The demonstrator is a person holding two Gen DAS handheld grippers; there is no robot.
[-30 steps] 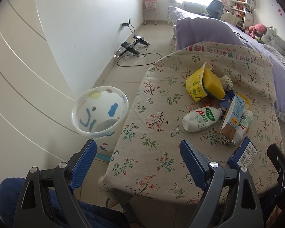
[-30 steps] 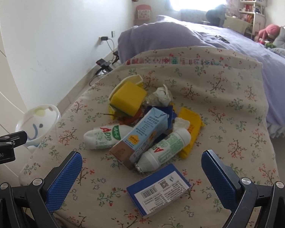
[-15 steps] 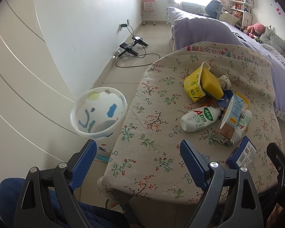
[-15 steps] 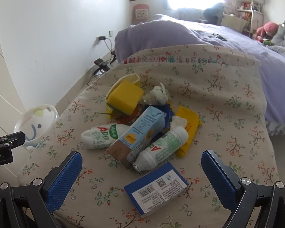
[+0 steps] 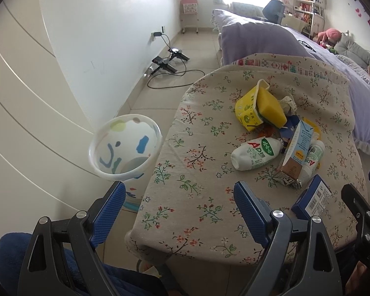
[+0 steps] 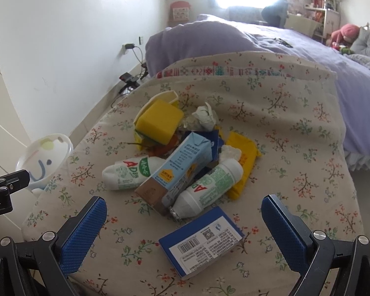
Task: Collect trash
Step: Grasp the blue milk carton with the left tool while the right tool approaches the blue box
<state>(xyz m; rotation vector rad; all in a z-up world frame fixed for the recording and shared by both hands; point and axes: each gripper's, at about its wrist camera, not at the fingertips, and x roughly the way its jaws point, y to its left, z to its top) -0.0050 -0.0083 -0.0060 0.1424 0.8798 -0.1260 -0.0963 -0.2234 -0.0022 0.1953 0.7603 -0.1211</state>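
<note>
A pile of trash lies on the floral-cloth table [image 6: 296,128]: two white AD bottles [image 6: 128,172] [image 6: 209,190], a light-blue carton [image 6: 177,167], a blue box [image 6: 202,244] nearest me, a yellow sponge [image 6: 160,120] in a yellow tub, crumpled paper [image 6: 204,116] and a yellow packet [image 6: 244,157]. A white patterned bin [image 5: 125,148] stands on the floor left of the table. My left gripper [image 5: 180,212] is open and empty over the table's near left edge. My right gripper [image 6: 185,224] is open and empty, just short of the blue box.
A white wall [image 5: 98,37] runs along the left. Cables and chargers [image 5: 167,61] lie on the floor beyond the table. A purple bed [image 6: 283,49] lies behind and right of the table. A blue-clad knee [image 5: 12,259] is below the left gripper.
Both grippers have drawn back and up a little, so the trash pile looks slightly farther away. Nothing has been picked up or moved.
</note>
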